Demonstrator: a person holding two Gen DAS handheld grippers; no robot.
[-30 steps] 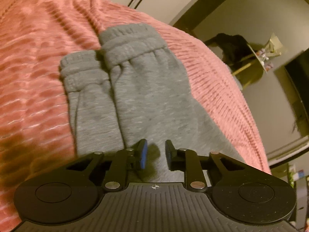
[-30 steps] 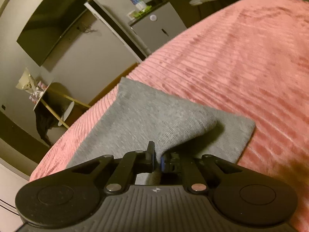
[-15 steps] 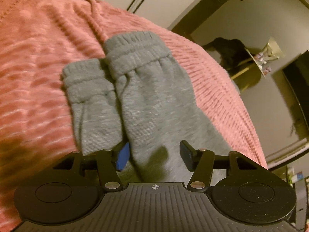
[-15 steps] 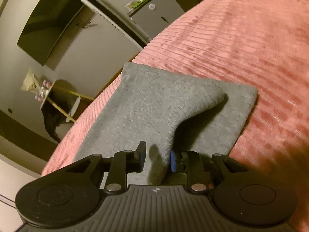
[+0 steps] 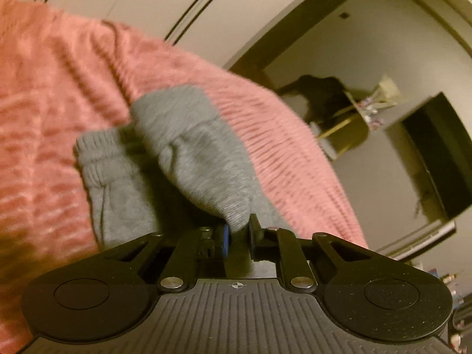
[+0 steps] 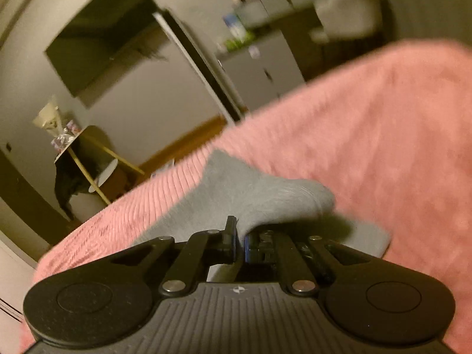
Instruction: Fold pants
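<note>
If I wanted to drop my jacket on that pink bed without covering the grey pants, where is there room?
In the right view, the pink blanket lies bare to the right of and beyond the grey pants. In the left view, there's a bare stretch left of the cuffs. It is crowded in the middle, where the left claw and right claw each pinch the fabric.
</note>
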